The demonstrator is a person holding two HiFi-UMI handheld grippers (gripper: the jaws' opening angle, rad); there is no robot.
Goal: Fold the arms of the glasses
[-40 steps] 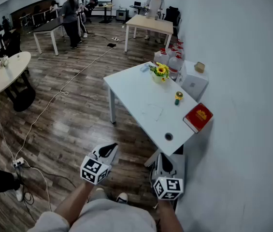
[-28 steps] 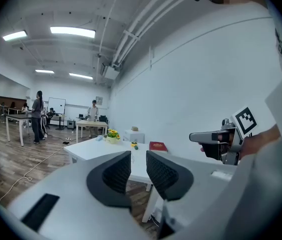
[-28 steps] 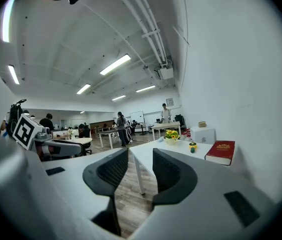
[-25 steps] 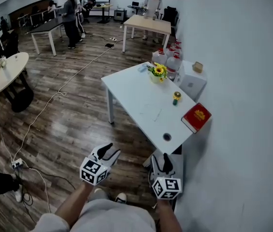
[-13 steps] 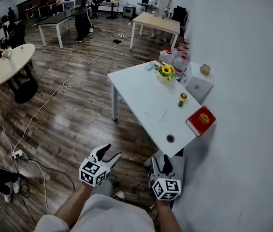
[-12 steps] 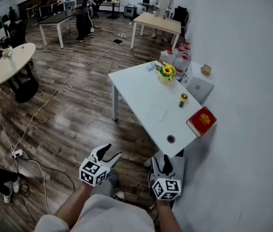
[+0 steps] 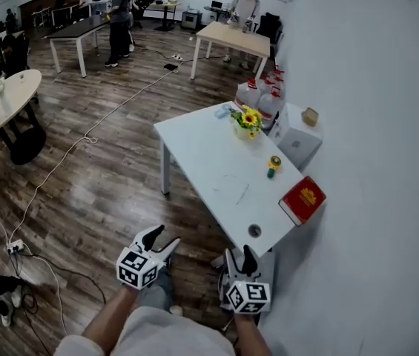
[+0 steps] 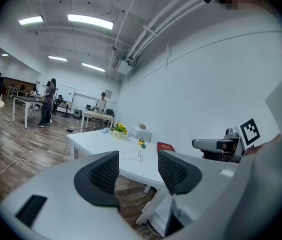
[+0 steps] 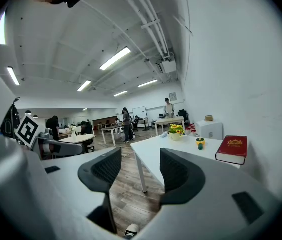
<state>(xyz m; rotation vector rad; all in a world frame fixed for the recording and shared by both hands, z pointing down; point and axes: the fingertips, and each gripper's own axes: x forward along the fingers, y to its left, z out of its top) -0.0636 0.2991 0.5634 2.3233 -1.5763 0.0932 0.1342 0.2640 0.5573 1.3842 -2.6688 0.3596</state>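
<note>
Thin wire-framed glasses (image 7: pixel 236 187) lie on the white table (image 7: pixel 194 143), arms spread; in the left gripper view the glasses (image 8: pixel 132 156) show small, far beyond the jaws. My left gripper (image 7: pixel 161 237) hovers over the floor short of the table's near end. Its jaws have just been opening and stand wide, nothing between them (image 8: pixel 138 160). My right gripper (image 7: pixel 240 254) is beside it near the table's corner, open and empty (image 9: pixel 141 159). Neither gripper touches the glasses.
On the table stand a sunflower pot (image 7: pixel 248 121), a small yellow-green item (image 7: pixel 273 165), a red book (image 7: pixel 302 199) and a dark round piece (image 7: pixel 254 231). The white wall runs along the right. Cables (image 7: pixel 53 176) cross the wooden floor; people stand at far tables.
Both grippers have moved forward toward the table's near end and sunk a little. The left jaws stand wider apart than a second ago. The glasses have not moved.
</note>
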